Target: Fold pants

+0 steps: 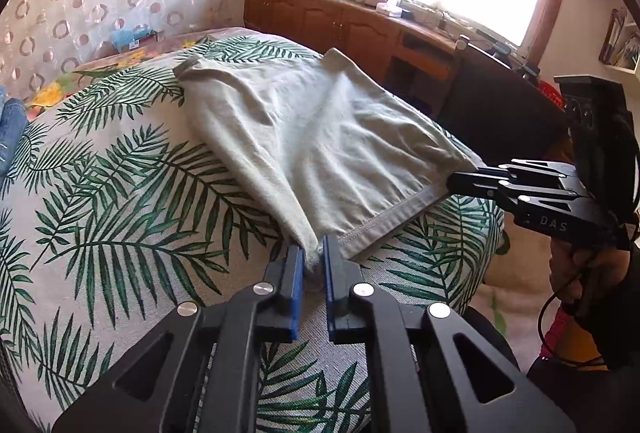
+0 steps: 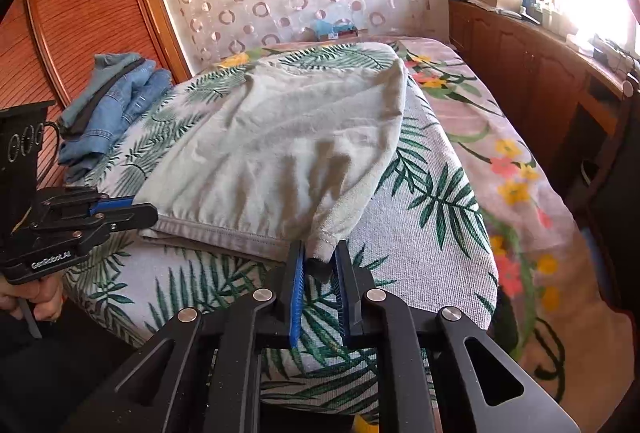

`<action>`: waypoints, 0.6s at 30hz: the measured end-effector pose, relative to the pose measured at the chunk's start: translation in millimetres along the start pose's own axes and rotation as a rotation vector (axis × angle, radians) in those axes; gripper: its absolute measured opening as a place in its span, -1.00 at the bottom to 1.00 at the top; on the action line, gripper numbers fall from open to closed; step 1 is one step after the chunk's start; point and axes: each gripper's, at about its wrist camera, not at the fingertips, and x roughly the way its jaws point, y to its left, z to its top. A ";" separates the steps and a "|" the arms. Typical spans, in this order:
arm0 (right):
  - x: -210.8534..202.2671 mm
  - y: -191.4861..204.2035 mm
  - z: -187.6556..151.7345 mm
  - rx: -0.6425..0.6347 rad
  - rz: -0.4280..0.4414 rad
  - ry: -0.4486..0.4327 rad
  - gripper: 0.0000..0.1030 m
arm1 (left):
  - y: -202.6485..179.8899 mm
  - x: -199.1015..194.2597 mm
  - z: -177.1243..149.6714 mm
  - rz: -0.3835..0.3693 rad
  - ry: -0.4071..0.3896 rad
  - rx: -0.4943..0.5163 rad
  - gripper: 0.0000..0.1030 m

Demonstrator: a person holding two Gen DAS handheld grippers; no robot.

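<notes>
Light grey pants [image 1: 320,137] lie folded on a palm-leaf cover on the bed, also in the right wrist view [image 2: 280,153]. My left gripper [image 1: 314,261] is shut on the near left corner of the pants' hem. It shows from the side in the right wrist view [image 2: 136,211]. My right gripper [image 2: 322,261] is shut on the near right corner of the pants, lifted slightly off the cover. It shows in the left wrist view [image 1: 460,183] at the pants' right edge.
The palm-leaf cover [image 1: 120,193] lies over a floral bedspread [image 2: 500,153]. A pile of blue jeans [image 2: 108,101] sits at the far left of the bed. A wooden cabinet [image 1: 340,21] with clutter runs under the window. A dark chair [image 1: 500,105] stands right of the bed.
</notes>
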 end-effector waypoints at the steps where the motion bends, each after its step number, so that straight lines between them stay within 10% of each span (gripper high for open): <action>1: -2.8 1.6 0.5 -0.004 0.002 -0.004 -0.73 | -0.1 -2.8 0.2 0.000 -0.007 -0.001 -0.81; 18: -49.9 12.0 5.8 -0.032 0.030 -0.096 -0.73 | -10.3 -49.6 16.1 0.012 -0.135 0.019 -0.82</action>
